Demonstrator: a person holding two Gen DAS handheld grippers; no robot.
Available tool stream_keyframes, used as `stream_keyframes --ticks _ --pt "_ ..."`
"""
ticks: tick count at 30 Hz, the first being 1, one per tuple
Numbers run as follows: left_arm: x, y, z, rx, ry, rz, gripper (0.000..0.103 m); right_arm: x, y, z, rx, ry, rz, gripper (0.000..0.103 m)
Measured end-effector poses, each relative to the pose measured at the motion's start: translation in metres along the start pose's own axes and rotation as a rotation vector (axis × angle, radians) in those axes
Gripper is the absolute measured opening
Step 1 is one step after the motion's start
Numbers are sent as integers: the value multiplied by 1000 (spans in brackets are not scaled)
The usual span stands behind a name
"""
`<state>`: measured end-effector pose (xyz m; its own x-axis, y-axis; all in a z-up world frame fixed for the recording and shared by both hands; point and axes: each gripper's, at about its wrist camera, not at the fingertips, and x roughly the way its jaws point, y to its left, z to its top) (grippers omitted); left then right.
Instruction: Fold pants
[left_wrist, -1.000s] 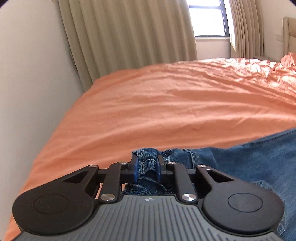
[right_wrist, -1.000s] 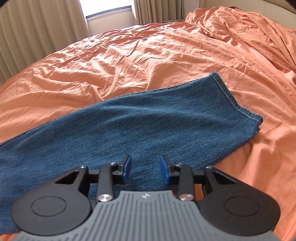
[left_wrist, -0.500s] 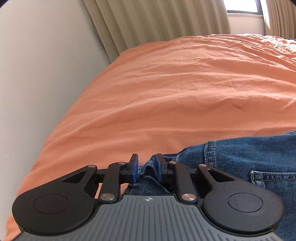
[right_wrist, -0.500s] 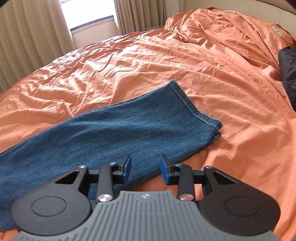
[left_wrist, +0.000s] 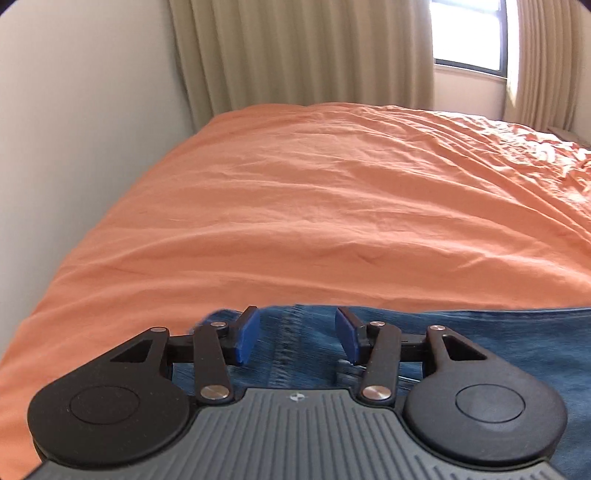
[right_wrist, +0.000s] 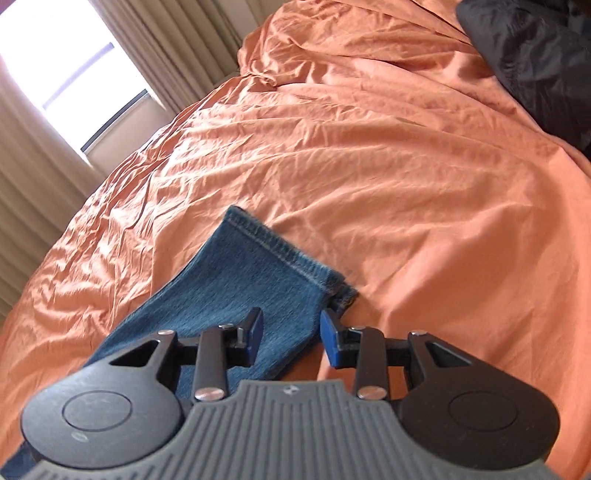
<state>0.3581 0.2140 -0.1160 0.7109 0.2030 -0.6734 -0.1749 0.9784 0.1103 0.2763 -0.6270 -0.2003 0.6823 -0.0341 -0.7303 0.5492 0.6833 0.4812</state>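
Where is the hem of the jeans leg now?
In the right wrist view, the hem lies flat on the orange bedsheet, just ahead of the open right gripper.

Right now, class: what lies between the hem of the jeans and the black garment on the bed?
Only bare, wrinkled orange bedsheet lies between the hem and the black garment, shown in the right wrist view.

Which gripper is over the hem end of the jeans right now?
The right gripper: the stitched leg hem lies just ahead of it. The left gripper, jaws opening, shows no hem.

Dark bundle (right_wrist: 535, 55) (perhaps clothing) cut off top right.
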Motion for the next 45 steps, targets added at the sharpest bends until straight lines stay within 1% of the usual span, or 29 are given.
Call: stream_keyframes --ticks 3,4,5,8,10,11,12,14,15,16,19,21,23,25,27,30,33,34,36,37,38,40,41,43,44,45 --pt "-7 -38 -1 47 23 -102 52 13 -25 4 135 55 64 40" --pt "-8 -53 -1 69 30 -120 52 18 -31 5 159 71 80 41" --pt "-9 -69 -1 97 37 -145 50 24 -36 4 183 90 104 41" --pt "-12 -115 -5 172 57 -226 48 43 -49 3 243 118 155 41" --pt "-13 -146 -9 221 72 -286 46 53 -57 2 289 116 180 41" --pt "-13 -162 -12 245 82 -315 46 58 -64 1 319 112 204 41" --pt "-14 -177 -15 269 92 -344 44 63 -69 1 345 110 227 40" --pt "-15 -206 -24 319 110 -402 42 69 -76 3 383 94 267 38" --pt "-17 -222 -29 351 119 -433 41 71 -77 4 384 80 274 31" --pt "-18 -237 -34 380 125 -458 41 71 -79 6 373 70 271 21" --pt "-19 -280 -47 450 127 -514 41 65 -79 11 332 48 304 16" --pt "-17 -307 -53 481 131 -557 41 55 -73 16 246 10 312 15" --pt "-13 -333 -55 498 134 -580 41 49 -68 20 199 -10 318 14" --pt "-4 -360 -55 499 141 -601 41 51 -66 22 171 11 299 14" --pt "6 -388 -53 500 142 -613 40 56 -71 24 181 33 299 14" --pt "21 -426 -46 481 133 -619 40 61 -71 25 150 54 277 14" --pt "34 -461 -37 465 139 -625 39 64 -72 25 145 68 271 14" --pt "37 -473 -35 470 143 -620 39 65 -72 25 139 71 267 14" --pt "41 -494 -33 509 117 -597 37 65 -70 25 115 70 254 15" --pt "43 -501 -32 523 115 -587 37 65 -68 25 100 70 242 15" --pt "48 -507 -31 519 132 -584 37 65 -65 25 85 68 229 14" --pt "53 -512 -28 512 144 -586 37 66 -60 26 54 66 208 16" --pt "53 -512 -27 517 143 -584 39 65 -57 27 36 63 192 16" --pt "52 -512 -25 519 137 -576 40 62 -49 28 -9 46 148 22" --pt "49 -512 -24 514 132 -566 43 57 -45 30 -43 22 115 24" --pt "45 -511 -22 503 125 -558 45 52 -41 31 -73 -1 76 30"
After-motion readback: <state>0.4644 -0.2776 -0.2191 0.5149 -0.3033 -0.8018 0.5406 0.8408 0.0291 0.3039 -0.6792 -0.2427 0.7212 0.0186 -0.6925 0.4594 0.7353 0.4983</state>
